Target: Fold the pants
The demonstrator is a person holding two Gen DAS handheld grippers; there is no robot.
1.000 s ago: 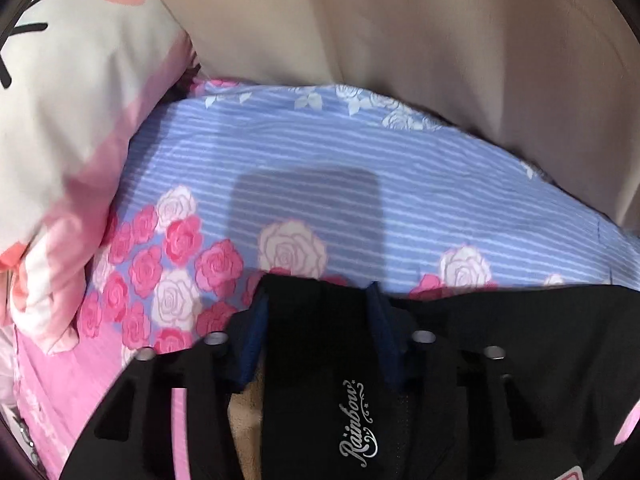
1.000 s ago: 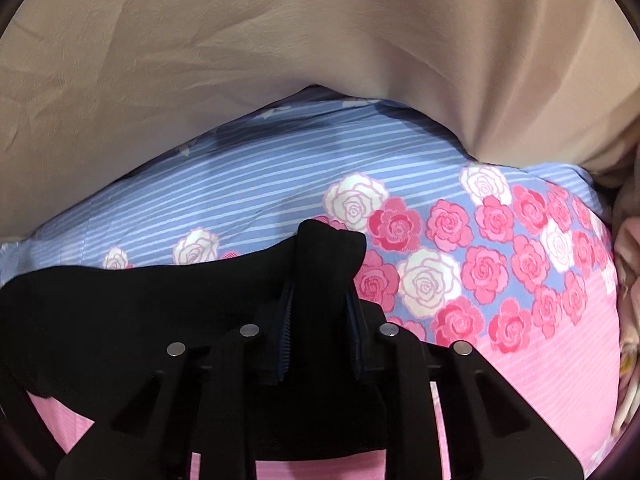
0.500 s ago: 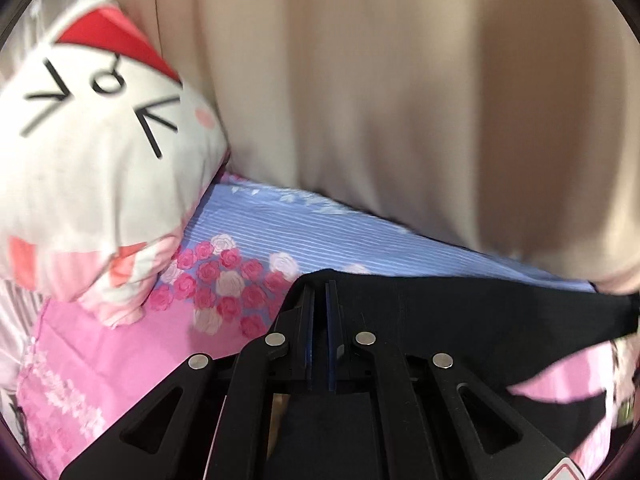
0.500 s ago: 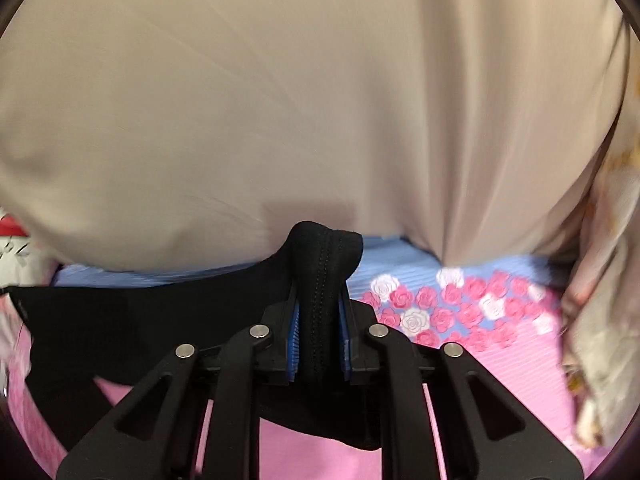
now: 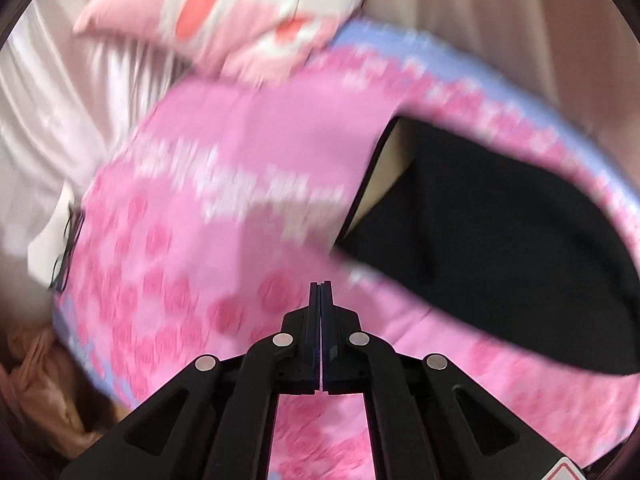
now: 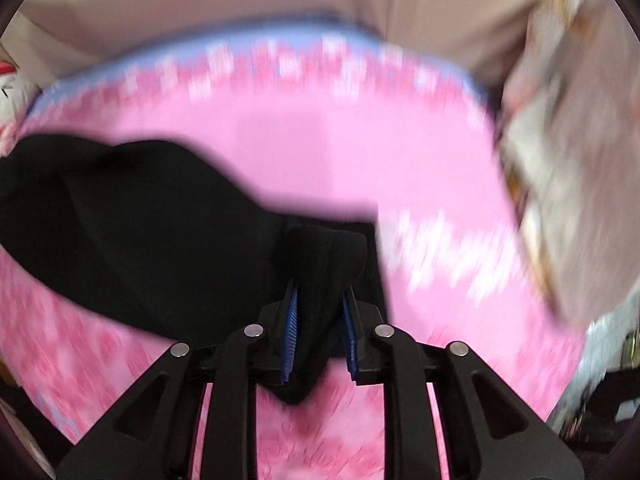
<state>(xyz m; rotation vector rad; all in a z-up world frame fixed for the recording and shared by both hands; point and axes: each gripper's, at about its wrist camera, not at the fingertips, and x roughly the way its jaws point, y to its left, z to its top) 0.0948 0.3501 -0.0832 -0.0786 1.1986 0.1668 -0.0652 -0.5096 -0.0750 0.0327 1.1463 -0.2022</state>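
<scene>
Since the earlier frames both cameras have swung away from the beige curtain toward the pink part of the bedspread, and the left gripper no longer holds fabric: its jaws are pressed together with nothing between them, above the bedspread. Black pants lie on the bed to the right of that gripper in the left wrist view, clear of its tips, with a pale lining showing at one open edge. Right gripper: jaws closed on a bunched fold of the pants, having just eased slightly wider; the blue pads flank the fold, and the rest of the garment trails left across the bed. A pink-and-white pillow sits at the bed's far end beside the curtain. Both views are motion-blurred.
</scene>
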